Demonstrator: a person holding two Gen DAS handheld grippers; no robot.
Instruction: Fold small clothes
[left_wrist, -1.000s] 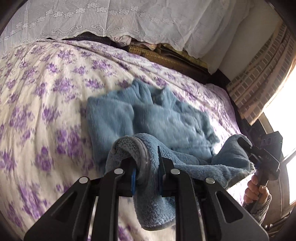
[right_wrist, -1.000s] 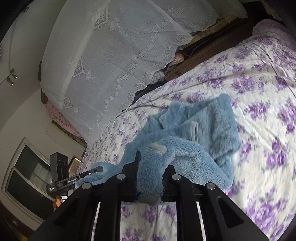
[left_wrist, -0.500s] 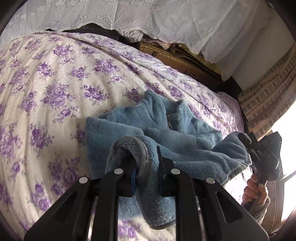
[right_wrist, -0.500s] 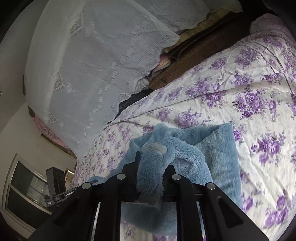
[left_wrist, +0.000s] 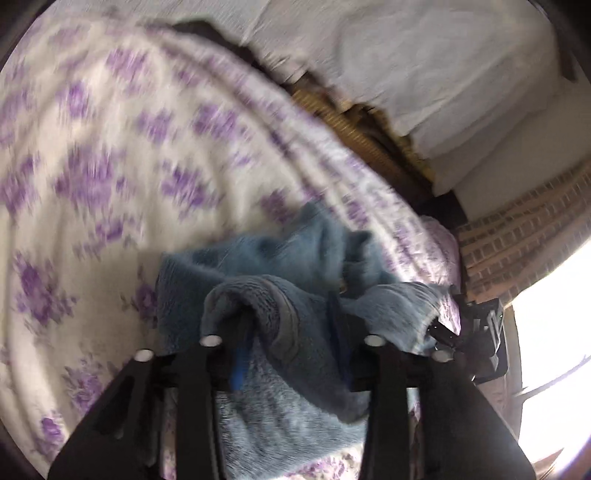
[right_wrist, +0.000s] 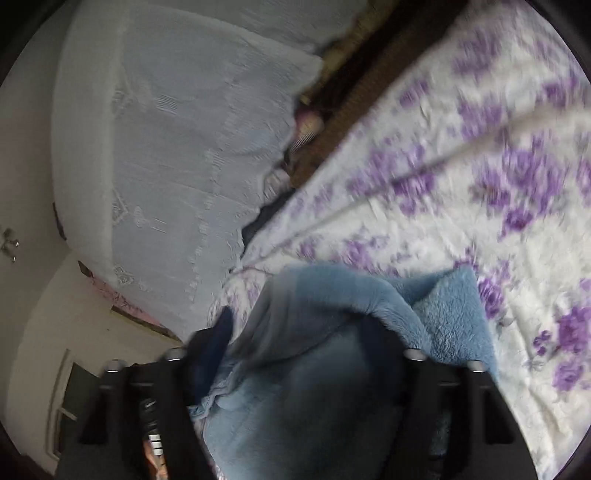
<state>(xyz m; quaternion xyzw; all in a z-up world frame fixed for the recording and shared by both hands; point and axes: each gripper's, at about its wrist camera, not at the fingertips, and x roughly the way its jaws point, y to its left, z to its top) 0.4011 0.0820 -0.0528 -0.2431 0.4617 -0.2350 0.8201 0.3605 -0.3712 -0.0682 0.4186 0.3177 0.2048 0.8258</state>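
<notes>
Blue fleece garment (left_wrist: 295, 273) bunched on floral bedspread (left_wrist: 92, 166), draped between both grippers' spread fingers

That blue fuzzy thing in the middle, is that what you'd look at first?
Yes. The blue fleece garment fills the middle of both views, bunched up on the purple-flowered bedspread. Its edge drapes over the left gripper and also lies between the spread fingers of the right gripper. Behind the bed hangs a white lace cloth.
</notes>
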